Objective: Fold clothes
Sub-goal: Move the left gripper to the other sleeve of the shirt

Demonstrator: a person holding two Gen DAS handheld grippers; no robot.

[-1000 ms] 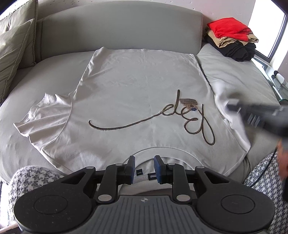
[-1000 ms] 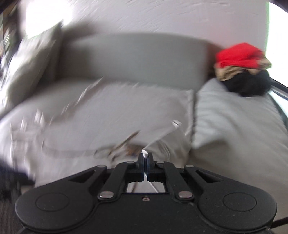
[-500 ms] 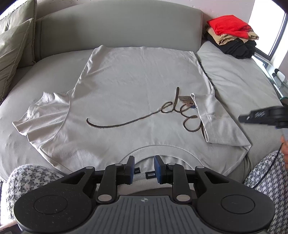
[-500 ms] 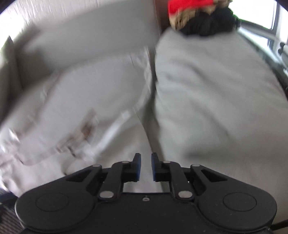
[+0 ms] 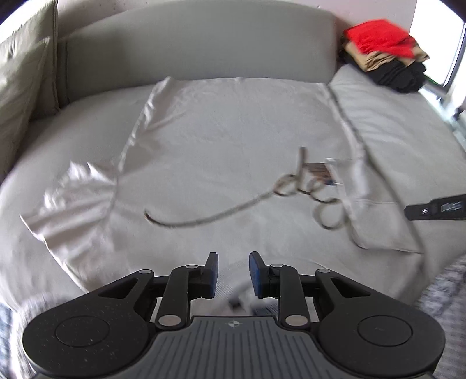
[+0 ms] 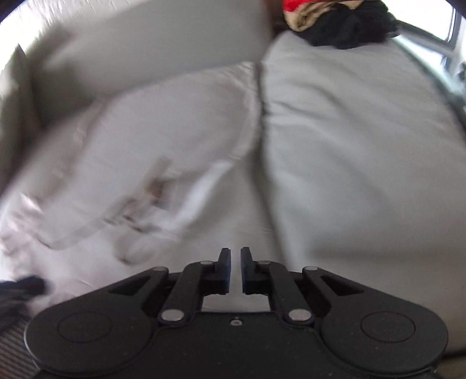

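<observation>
A grey sofa by a bright window

The sofa (image 5: 393, 122) has wide, pale grey seat cushions and a low, rounded backrest (image 5: 198, 43) of the same cloth. An olive-green pillow (image 5: 23, 81) leans in its left corner. Behind it stands a light, rough-plastered wall (image 5: 87, 11). Strong daylight comes through the window (image 5: 437, 38) at the far right, washing out that corner.

The left gripper (image 5: 231, 272) is black plastic with two round discs at its sides, silver rivets on the linkage bars, blue pads on the fingers (image 5: 255, 274) and a grey ribbed plate with a small round mark. The right gripper (image 6: 236, 269) has the same black body, with one small screw in the middle.
</observation>
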